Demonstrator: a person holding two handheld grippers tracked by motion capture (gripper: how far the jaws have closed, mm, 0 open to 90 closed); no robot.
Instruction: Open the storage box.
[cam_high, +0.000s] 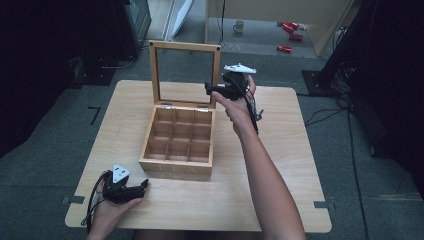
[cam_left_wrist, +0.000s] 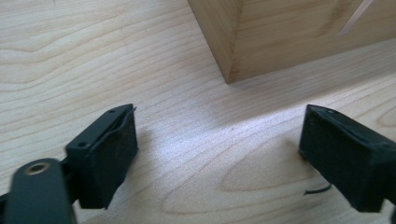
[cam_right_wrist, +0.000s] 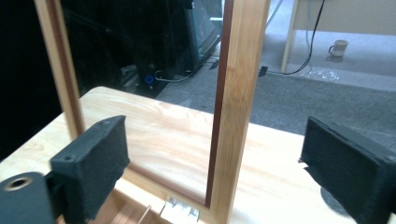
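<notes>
A wooden box (cam_high: 176, 165) with a grid of empty compartments sits mid-table, and its glass-paned lid (cam_high: 217, 65) stands upright at the back. My right gripper (cam_high: 209, 90) is at the lid's right edge. In the right gripper view the lid's right frame bar (cam_right_wrist: 236, 93) stands between the wide-open jaws of that gripper (cam_right_wrist: 215, 140), and neither pad touches it. My left gripper (cam_high: 145, 184) rests low over the table (cam_high: 280, 165) near the box's front left corner. It is open with nothing between its jaws (cam_left_wrist: 219, 121), and the box corner (cam_left_wrist: 233, 46) lies just ahead.
Metal hinges (cam_high: 202, 109) join lid and box. A mug (cam_high: 239, 26) and red items (cam_high: 290, 30) lie on the floor beyond the table. Cables (cam_high: 350, 130) run along the floor at the right. Bare wood (cam_left_wrist: 93, 56) lies left of the box.
</notes>
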